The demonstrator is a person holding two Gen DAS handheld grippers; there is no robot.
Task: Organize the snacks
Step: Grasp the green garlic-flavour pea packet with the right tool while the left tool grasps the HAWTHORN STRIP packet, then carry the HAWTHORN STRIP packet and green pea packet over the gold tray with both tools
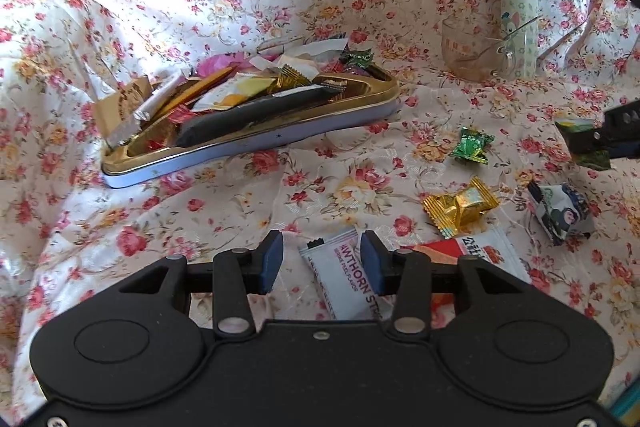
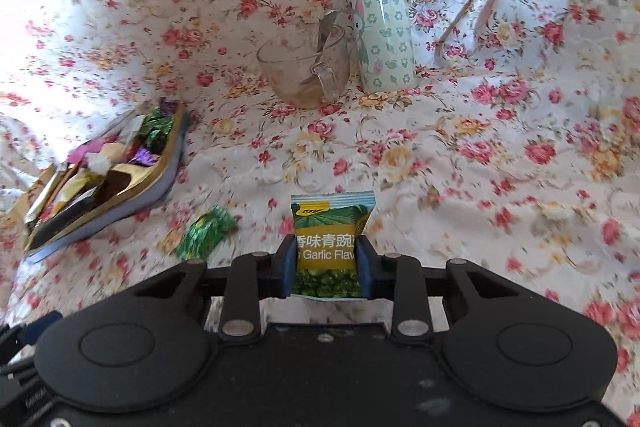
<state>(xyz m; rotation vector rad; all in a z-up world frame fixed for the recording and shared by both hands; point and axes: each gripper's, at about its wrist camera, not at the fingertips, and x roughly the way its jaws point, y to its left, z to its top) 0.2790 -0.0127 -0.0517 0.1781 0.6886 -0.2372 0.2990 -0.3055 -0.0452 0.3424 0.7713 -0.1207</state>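
Right now the right gripper (image 2: 326, 261) is clenching a green pea packet (image 2: 330, 227) between its two blue pads, pinching it at the sides so the packet is sticking up ahead of the fingertips, clear of the floral cloth (image 2: 480, 167). From the left wrist view that same packet (image 1: 582, 143) is showing at the far right edge, held up above the cloth. Ahead of the right fingers and off to their left, a green candy (image 2: 206, 233) is lying on the cloth, and further left the gold-rimmed tin tray (image 2: 168, 163) is sitting piled with wrappers. Well beyond the fingertips a glass cup (image 2: 304, 67) with a spoon in it is standing just beside an upright bottle (image 2: 378, 23).

The left gripper (image 1: 322, 259) is hanging with its fingers parted and gripping nothing. A white hawthorn strip packet (image 1: 344, 275) is lying flat on the cloth between them, close against the right-hand pad; whether that pad is touching it I cannot tell. Just right of those fingers a red and white packet (image 1: 476, 251) is lying partly under the gripper. Ahead and to the right, a gold candy (image 1: 460, 207) and a dark printed sweet (image 1: 560, 211) are resting near each other.
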